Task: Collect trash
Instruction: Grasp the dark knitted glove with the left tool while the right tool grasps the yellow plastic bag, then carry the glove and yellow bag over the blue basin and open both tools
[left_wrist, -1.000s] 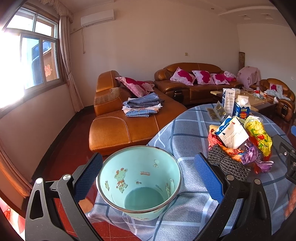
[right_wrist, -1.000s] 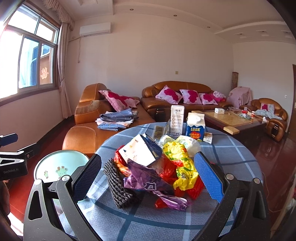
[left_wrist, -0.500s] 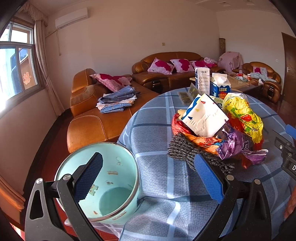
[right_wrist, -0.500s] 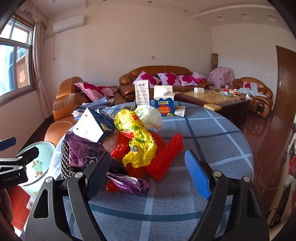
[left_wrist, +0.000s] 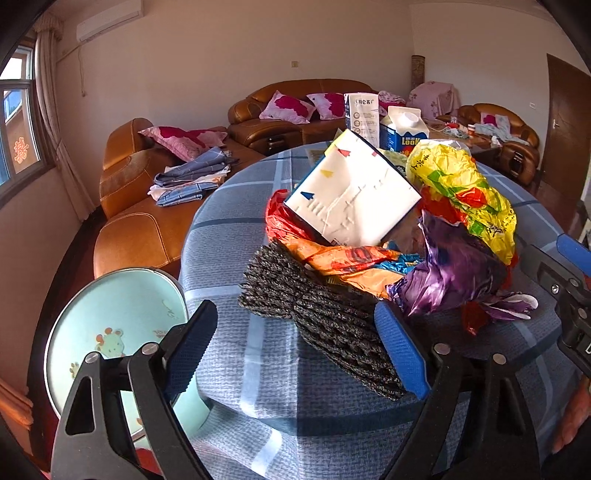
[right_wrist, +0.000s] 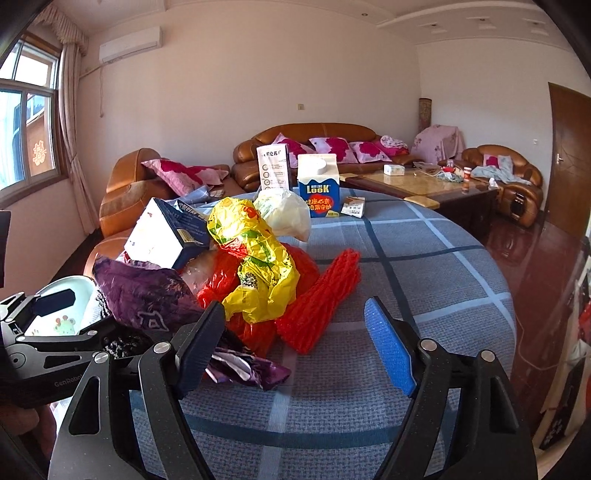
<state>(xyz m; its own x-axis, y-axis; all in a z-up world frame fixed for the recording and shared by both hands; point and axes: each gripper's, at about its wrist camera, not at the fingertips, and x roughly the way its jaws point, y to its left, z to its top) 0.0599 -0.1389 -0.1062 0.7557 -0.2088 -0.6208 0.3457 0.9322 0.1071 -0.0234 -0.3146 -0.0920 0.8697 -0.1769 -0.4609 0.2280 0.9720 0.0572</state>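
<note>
A heap of trash lies on the round table with the blue checked cloth (left_wrist: 236, 258). It holds a black foam net (left_wrist: 317, 317), a white carton (left_wrist: 351, 195), a purple wrapper (left_wrist: 454, 273), a yellow bag (right_wrist: 258, 258) and a red foam net (right_wrist: 321, 299). My left gripper (left_wrist: 295, 350) is open, its fingers on either side of the black net's near end, empty. My right gripper (right_wrist: 295, 347) is open and empty, just in front of the red net and the yellow bag. A pale green bin (left_wrist: 114, 332) with a cartoon print stands beside the table at the left.
A LOOK milk carton (right_wrist: 319, 192), a tall white box (right_wrist: 273, 170) and a small pack (right_wrist: 352, 206) stand at the table's far side. Brown leather sofas (right_wrist: 122, 192) and a coffee table (right_wrist: 424, 184) lie beyond. The table edge drops off to the right.
My left gripper has swung right from above the green bin to the black net. My right gripper has shifted right along the heap and closer to the red net.
</note>
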